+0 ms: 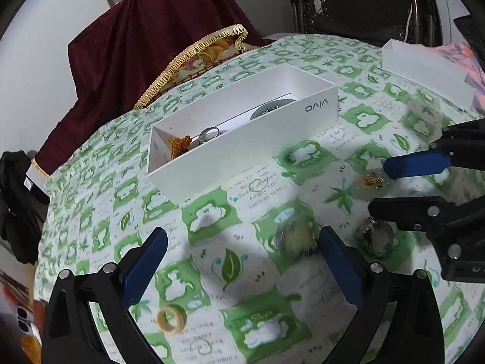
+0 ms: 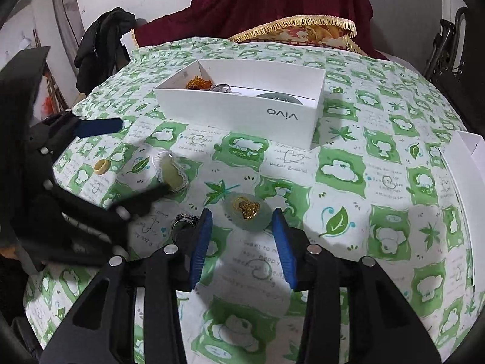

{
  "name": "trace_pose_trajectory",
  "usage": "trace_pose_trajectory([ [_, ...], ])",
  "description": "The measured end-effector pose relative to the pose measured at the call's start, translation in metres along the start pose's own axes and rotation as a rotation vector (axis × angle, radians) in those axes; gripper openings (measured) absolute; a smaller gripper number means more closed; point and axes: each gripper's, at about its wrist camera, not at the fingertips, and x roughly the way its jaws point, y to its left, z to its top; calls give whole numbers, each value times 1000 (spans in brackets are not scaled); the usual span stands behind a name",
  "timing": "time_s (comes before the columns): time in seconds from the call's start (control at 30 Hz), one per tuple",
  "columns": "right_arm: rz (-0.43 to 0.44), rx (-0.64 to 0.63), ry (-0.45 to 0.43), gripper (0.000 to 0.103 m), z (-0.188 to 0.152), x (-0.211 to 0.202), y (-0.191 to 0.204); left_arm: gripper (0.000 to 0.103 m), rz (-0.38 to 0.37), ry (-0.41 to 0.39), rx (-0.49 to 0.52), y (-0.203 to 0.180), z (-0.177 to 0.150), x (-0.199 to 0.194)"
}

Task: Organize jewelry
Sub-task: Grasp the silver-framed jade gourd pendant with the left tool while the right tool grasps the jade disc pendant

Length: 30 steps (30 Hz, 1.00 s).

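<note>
My right claw [image 2: 241, 221], spread, straddles the green pendant [image 2: 248, 212]; next I pinch it, then carry it to the box [image 2: 242, 112] ahead.

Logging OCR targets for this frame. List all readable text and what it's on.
"vivo" – grey brand print on the long side wall of the open white box, appearing upside down in both views.
Script lines printed on the green-and-white tablecloth: small, mostly inverted, too blurred to read reliably.
Second white box at the table edge: no print visible.
Grippers and jewelry: no text visible.
</note>
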Motion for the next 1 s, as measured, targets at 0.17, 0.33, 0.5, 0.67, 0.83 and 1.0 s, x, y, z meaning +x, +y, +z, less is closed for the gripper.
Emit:
trace_pose_trajectory([
  [0.17,11,18,-4,39,0,-2,-6,100,45,17,-67,23,-3,6],
  [0.33,10,21,-6,39,0,-2,-7,100,-74,11,-136,38,-15,-4],
  [0.5,5,11,-3,40,0,-2,-5,98,-92,-36,-2,12,-17,-17],
  [0.67,6,6,0,40,1,0,-4,56,-212,5,-99,33,-19,-7],
  [0.83,18,16,-3,39,3,0,-7,30,-222,-2,-85,26,-22,-11],
  [1.0,1,-10,2,39,7,3,-5,28,-185,-15,-56,18,-20,-14],
])
